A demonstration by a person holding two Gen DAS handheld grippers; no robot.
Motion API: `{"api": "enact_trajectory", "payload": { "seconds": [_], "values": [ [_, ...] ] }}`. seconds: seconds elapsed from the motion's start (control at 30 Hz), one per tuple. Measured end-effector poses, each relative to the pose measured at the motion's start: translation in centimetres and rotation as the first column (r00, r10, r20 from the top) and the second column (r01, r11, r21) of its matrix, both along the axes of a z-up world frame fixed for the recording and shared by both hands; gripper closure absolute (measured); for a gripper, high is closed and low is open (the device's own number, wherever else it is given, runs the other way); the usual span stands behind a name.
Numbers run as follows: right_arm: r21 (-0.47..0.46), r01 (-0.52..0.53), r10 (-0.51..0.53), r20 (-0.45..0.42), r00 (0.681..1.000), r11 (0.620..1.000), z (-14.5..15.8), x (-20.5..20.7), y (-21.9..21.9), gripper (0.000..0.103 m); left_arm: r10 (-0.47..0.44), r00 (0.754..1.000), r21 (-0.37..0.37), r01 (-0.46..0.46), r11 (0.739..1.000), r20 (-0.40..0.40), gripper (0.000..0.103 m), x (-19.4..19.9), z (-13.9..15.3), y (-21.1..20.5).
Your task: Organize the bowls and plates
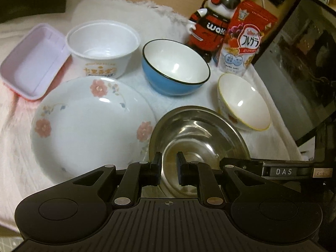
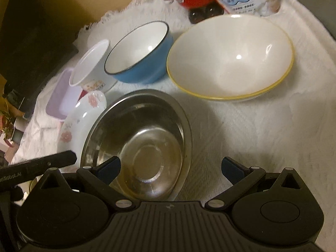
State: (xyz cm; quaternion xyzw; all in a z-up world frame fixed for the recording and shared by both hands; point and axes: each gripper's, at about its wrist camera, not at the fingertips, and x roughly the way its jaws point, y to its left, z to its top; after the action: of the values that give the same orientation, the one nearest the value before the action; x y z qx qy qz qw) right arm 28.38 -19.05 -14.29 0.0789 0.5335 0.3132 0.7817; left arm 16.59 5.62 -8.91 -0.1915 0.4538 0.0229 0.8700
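A steel bowl lies nearest, its left edge lapping over a white floral plate. My left gripper hovers over the bowl's near side, shut, with nothing seen clamped between its pads. My right gripper is open wide above the steel bowl's right rim. Past it stands a white bowl with a yellow rim, and a blue bowl to its left. A white plastic cup bowl and a pink tray sit far left.
A panda figure and a cereal pouch stand at the back of the white cloth. A dark microwave-like box blocks the right side. One finger of the right gripper crosses the left wrist view.
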Motion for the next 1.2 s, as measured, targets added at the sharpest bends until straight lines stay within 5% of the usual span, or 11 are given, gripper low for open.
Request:
{"api": "enact_trajectory", "payload": {
  "seconds": [0.23, 0.47, 0.63, 0.8, 0.93, 1.07, 1.2],
  "values": [
    [0.005, 0.04, -0.04, -0.071, 0.997, 0.999, -1.5, 0.3, -0.2, 0.0, -0.009, 1.0, 0.003, 0.009, 1.0, -0.005, 0.087, 0.8, -0.4, 1.6],
    [-0.049, 0.051, -0.053, -0.034, 0.998, 0.997, -1.2, -0.3, 0.8, 0.0, 0.015, 1.0, -0.088, -0.014, 0.996, 0.013, 0.087, 0.5, -0.9, 3.4],
    [-0.001, 0.142, -0.142, -0.078, 0.987, 0.99, -1.4, 0.2, 0.1, 0.0, -0.006, 0.998, -0.17, 0.015, 0.985, 0.056, 0.087, 0.9, -0.8, 3.6],
    [-0.06, 0.076, -0.079, -0.046, 0.996, 0.995, -1.2, 0.1, 0.9, 0.0, 0.008, 1.0, -0.073, -0.006, 0.997, 0.025, 0.087, 1.6, -0.8, 2.9],
    [-0.091, 0.033, -0.028, 0.057, 0.998, 0.995, -0.6, -1.3, 1.6, 0.019, 0.021, 0.999, -0.047, -0.02, 0.999, 0.026, 0.087, 1.5, -0.7, 3.3],
    [-0.11, 0.031, -0.008, 0.207, 0.978, 0.993, 0.9, -2.3, 1.7, 0.023, -0.013, 1.0, -0.037, 0.013, 0.999, -0.007, 0.087, 2.0, -1.3, 2.5],
    [-0.105, 0.037, -0.02, 0.166, 0.986, 0.994, 0.4, -1.1, 1.7, 0.046, -0.033, 0.999, -0.018, 0.032, 0.999, -0.037, 0.084, 3.0, -2.3, 1.7]
  ]
}}
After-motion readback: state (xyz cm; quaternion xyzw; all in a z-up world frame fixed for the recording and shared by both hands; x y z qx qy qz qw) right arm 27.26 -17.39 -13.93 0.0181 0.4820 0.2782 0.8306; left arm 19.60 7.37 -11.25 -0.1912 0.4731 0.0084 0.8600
